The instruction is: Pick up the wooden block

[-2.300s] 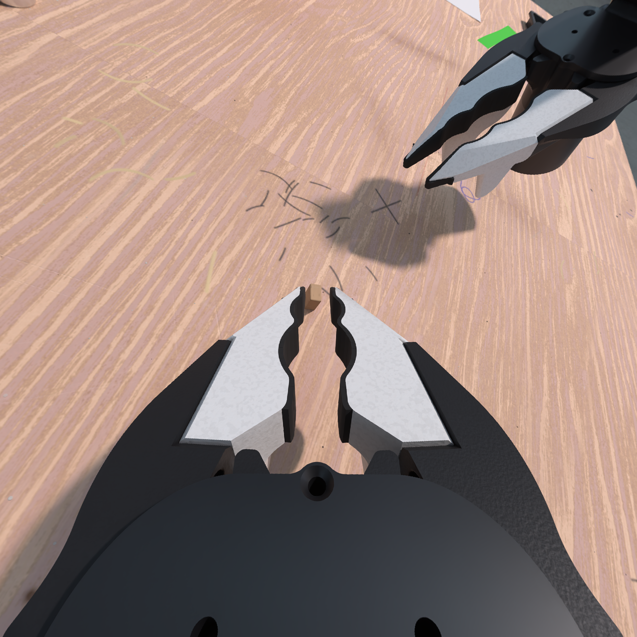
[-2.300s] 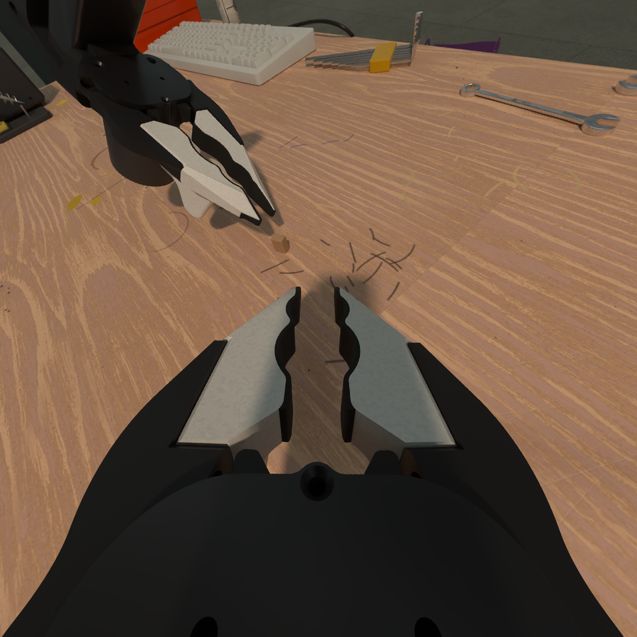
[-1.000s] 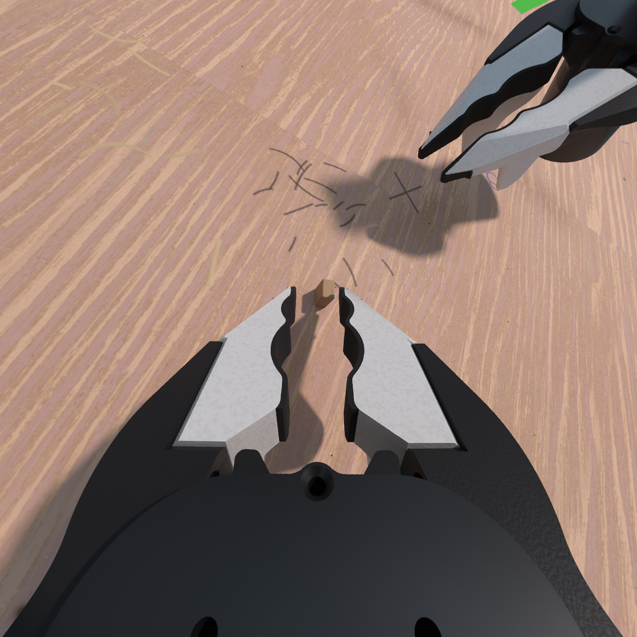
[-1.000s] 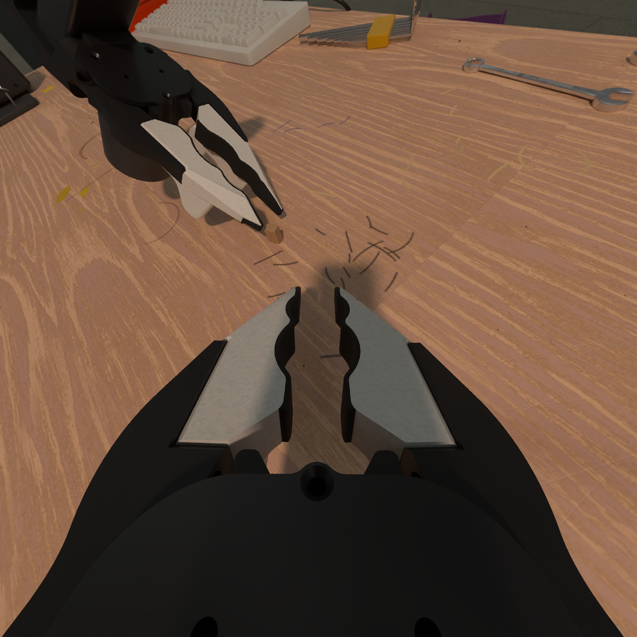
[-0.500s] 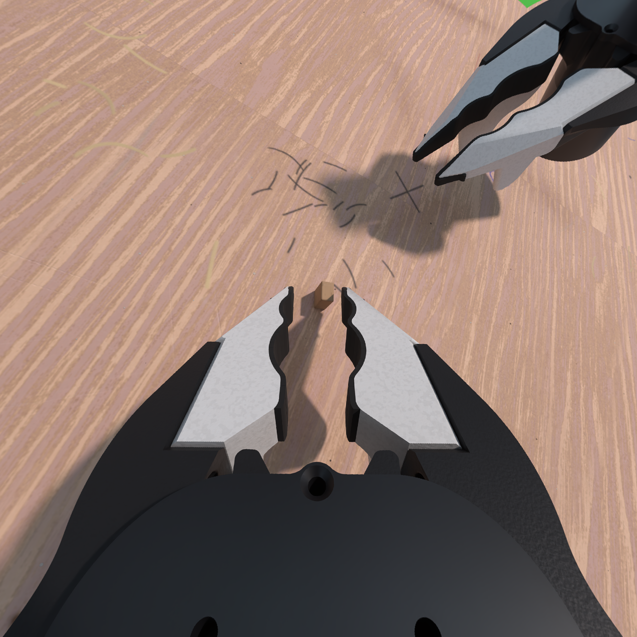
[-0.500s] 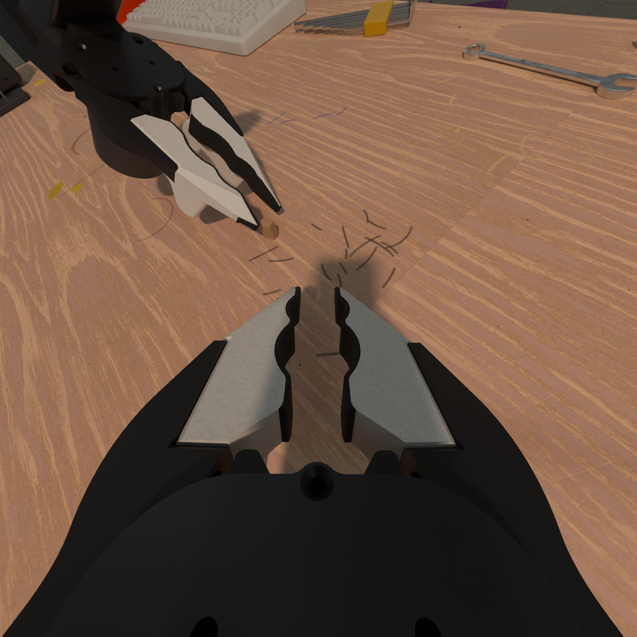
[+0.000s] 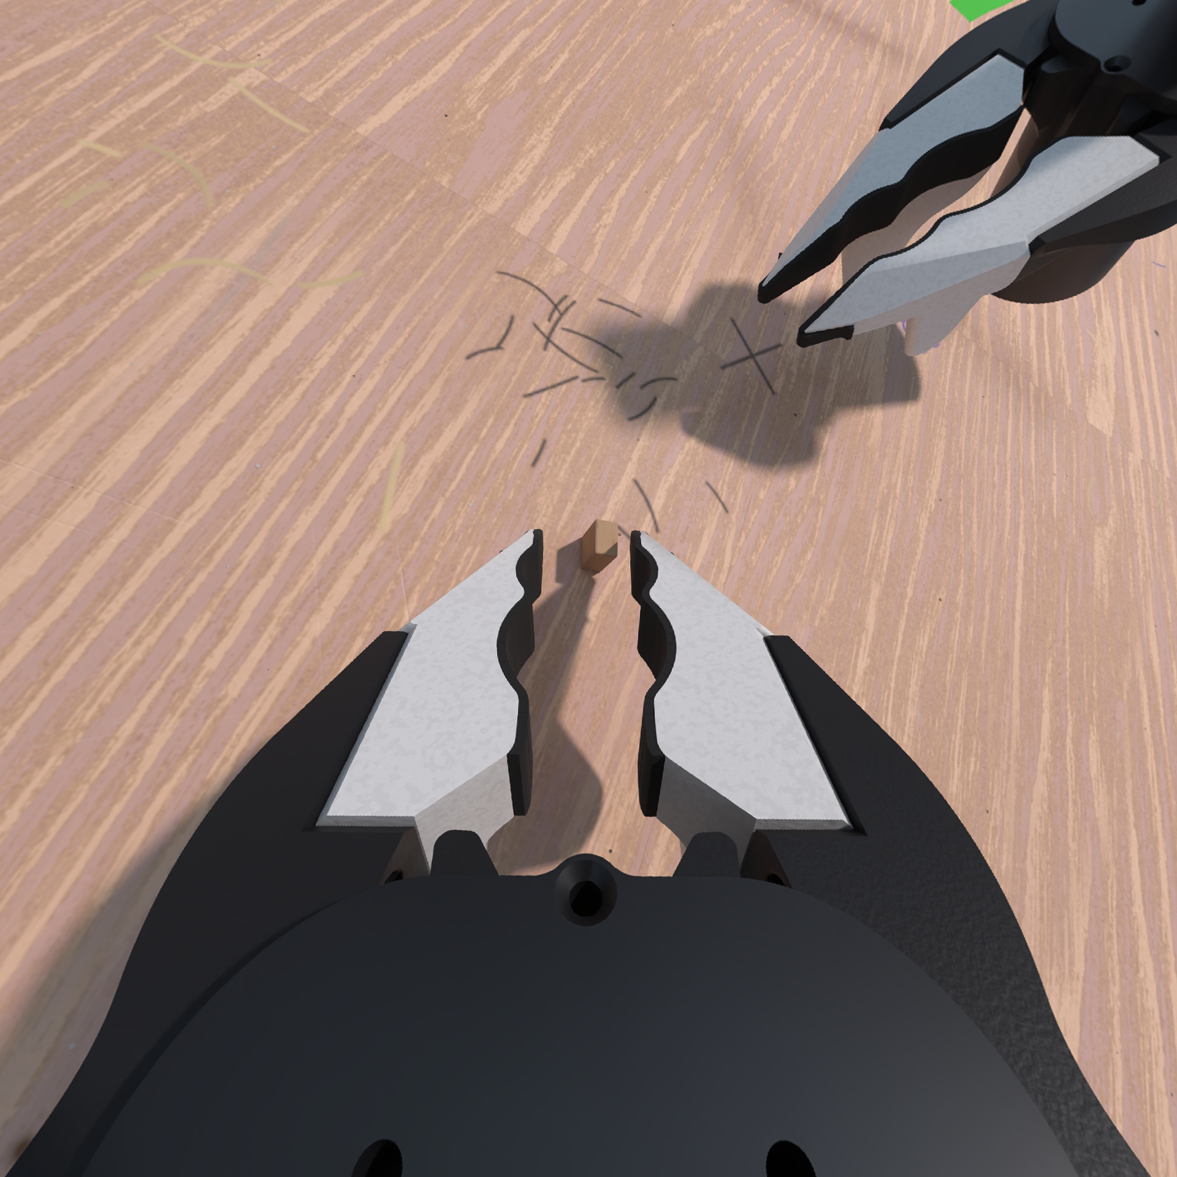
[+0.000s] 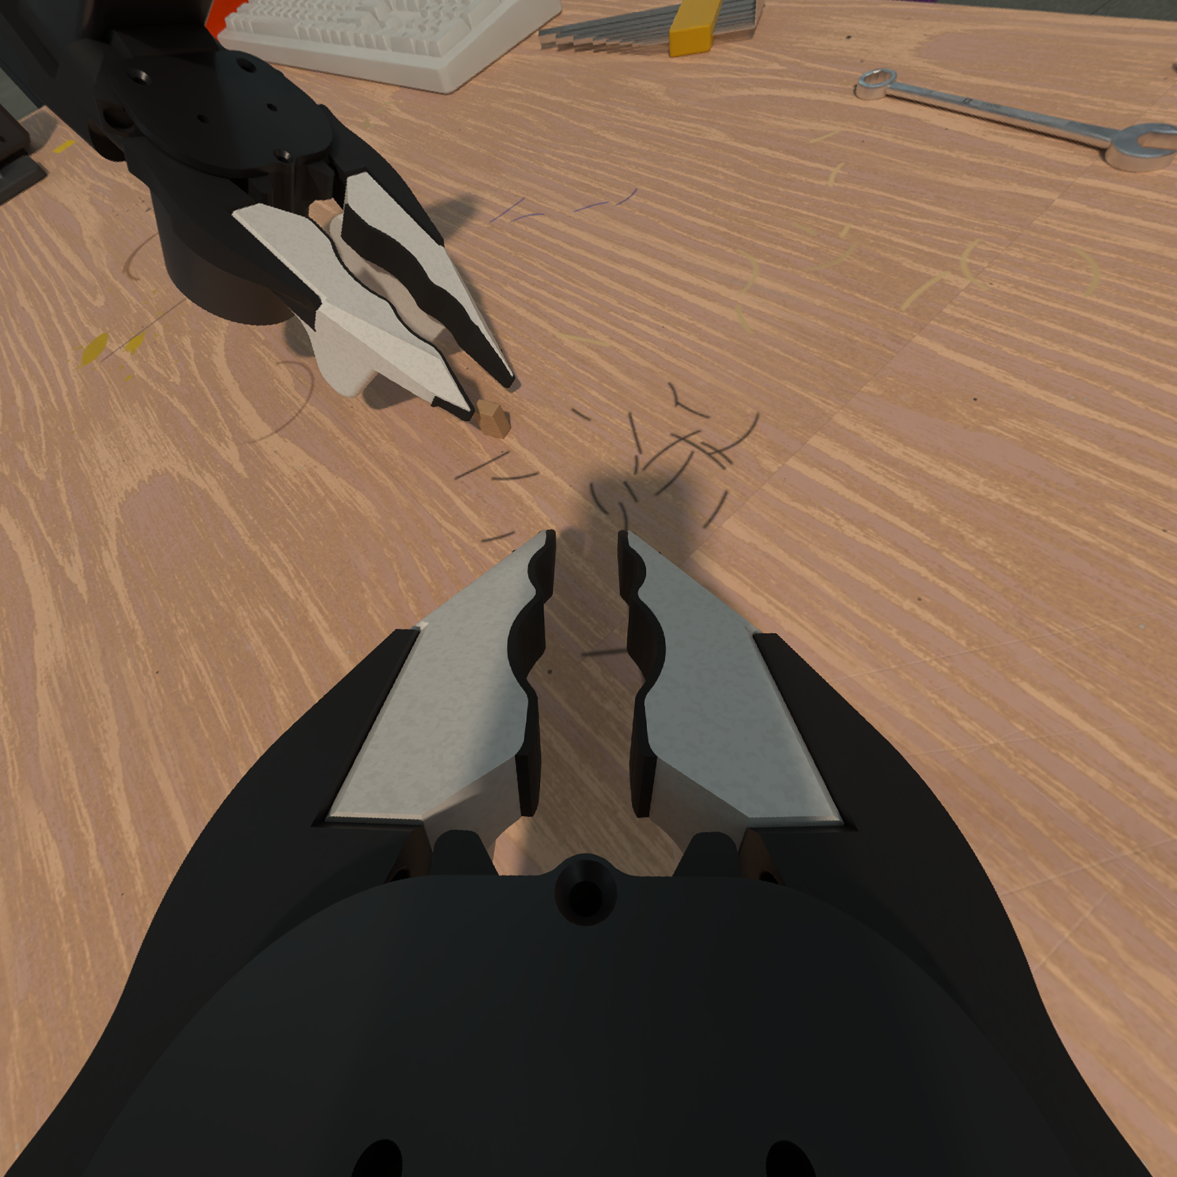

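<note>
A tiny tan wooden block [image 7: 599, 544] lies on the wooden table, just at the tips of my left gripper [image 7: 586, 541], which is open with the block between and slightly beyond the fingertips, touching neither. In the right wrist view the block [image 8: 493, 418] sits just past the left gripper's [image 8: 487, 395] tips. My right gripper [image 8: 586, 541] is open and empty, hovering over the table a short way from the block. It also shows in the left wrist view [image 7: 780, 315] at the upper right, above its shadow.
A white keyboard [image 8: 388, 32], a set of metal keys with a yellow holder [image 8: 688, 25] and a silver wrench [image 8: 1019, 121] lie at the far side. A green patch [image 7: 974, 7] sits at the far right. Dark pencil scratches [image 7: 573, 356] mark the tabletop.
My left gripper has opened a little wider and edged so the block sits more centred between its tips. The right gripper has drifted slightly closer.
</note>
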